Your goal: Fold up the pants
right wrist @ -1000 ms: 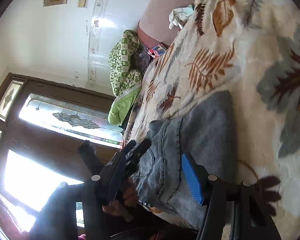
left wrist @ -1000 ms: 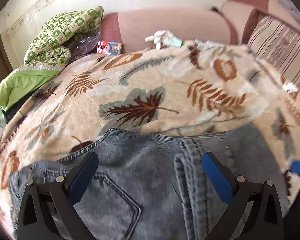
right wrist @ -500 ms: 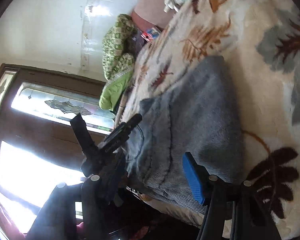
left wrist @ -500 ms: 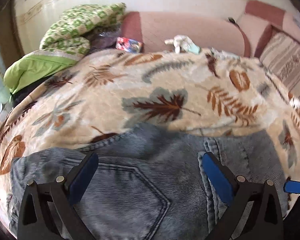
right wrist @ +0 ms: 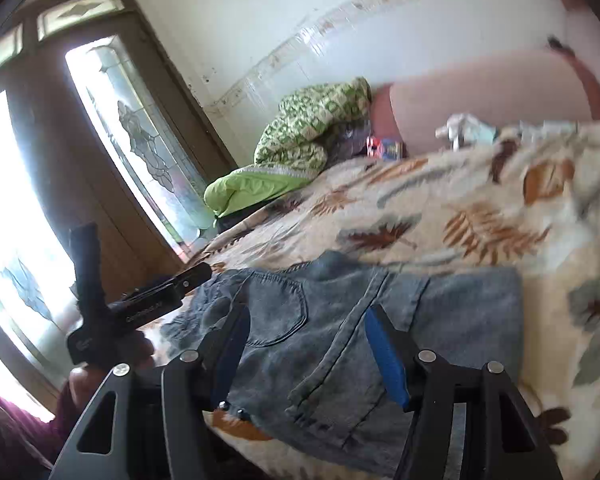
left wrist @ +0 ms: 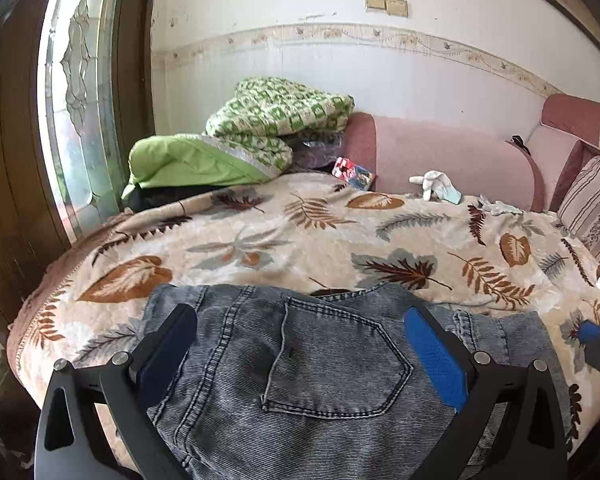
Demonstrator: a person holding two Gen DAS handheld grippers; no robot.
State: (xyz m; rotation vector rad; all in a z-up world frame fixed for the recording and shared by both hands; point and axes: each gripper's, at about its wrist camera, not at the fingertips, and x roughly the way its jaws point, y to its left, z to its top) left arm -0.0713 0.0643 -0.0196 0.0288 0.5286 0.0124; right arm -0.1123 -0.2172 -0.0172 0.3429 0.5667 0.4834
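My left gripper [left wrist: 300,354] has its two blue-padded fingers [left wrist: 436,356] spread wide apart, with nothing between them. Directly below and ahead of it I see the folded pants [left wrist: 320,368], grey-blue denim, back pocket uppermost; the pocket fills the gap between the fingers. I cannot tell whether the pads touch the cloth.

My right gripper [right wrist: 308,350] likewise stands with its fingers parted and grips nothing. Through its camera the pants [right wrist: 380,312] lie beneath and beyond the fingertips, the pocket toward the left finger and a plain folded panel extending to the right. This view is blurred toward the right edge. The left gripper [right wrist: 172,284] appears here at the left, held by a hand [right wrist: 100,368], over the pants' left edge.

The pants rest on the near edge of a leaf-patterned blanket [left wrist: 320,236] that covers the sofa [left wrist: 440,152]. Well beyond them, against the pink backrest, lie a green patterned quilt [left wrist: 276,116] stacked on a lime-green cushion [left wrist: 188,160], a small colourful packet [left wrist: 352,170] and a pale glove [left wrist: 434,184]. A striped cushion [left wrist: 592,204] stands at the far right. A wooden door with leaded glass [left wrist: 80,100] is at the left.
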